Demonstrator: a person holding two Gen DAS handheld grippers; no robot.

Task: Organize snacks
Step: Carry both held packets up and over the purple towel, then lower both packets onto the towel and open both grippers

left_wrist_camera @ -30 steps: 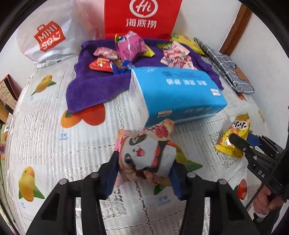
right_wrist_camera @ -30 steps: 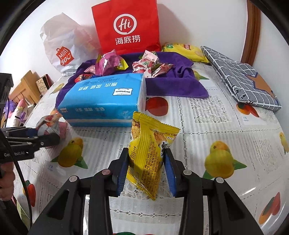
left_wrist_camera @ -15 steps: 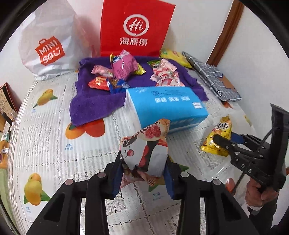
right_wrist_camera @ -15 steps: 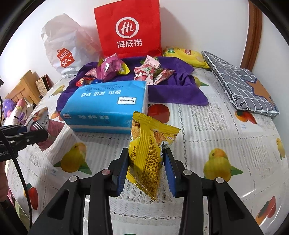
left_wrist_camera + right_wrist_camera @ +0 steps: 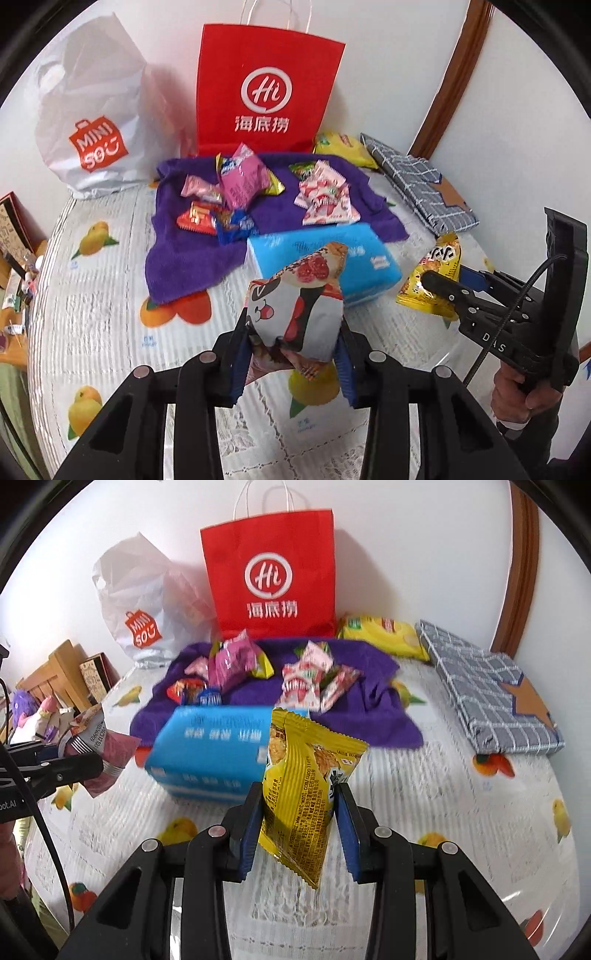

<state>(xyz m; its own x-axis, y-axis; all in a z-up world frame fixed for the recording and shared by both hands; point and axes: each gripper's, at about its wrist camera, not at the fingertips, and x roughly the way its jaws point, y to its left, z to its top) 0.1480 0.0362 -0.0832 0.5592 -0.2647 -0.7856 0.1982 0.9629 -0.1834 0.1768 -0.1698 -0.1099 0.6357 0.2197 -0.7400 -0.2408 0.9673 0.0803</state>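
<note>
My left gripper is shut on a white snack packet with a cartoon face, held up off the table. My right gripper is shut on a yellow snack packet, also lifted. Each gripper shows in the other's view: the right one with its yellow packet at the right, the left one with its packet at the left. Beyond them lies a blue tissue pack and a purple towel bearing several small snack packets.
A red paper bag and a white plastic bag stand against the back wall. A yellow packet and a checked grey cloth bundle lie at the right. The table has a fruit-print cover. Wooden furniture is at left.
Both grippers have risen with their packets, lifting them off the table. The left jaws closed tighter on the cartoon-face packet.
</note>
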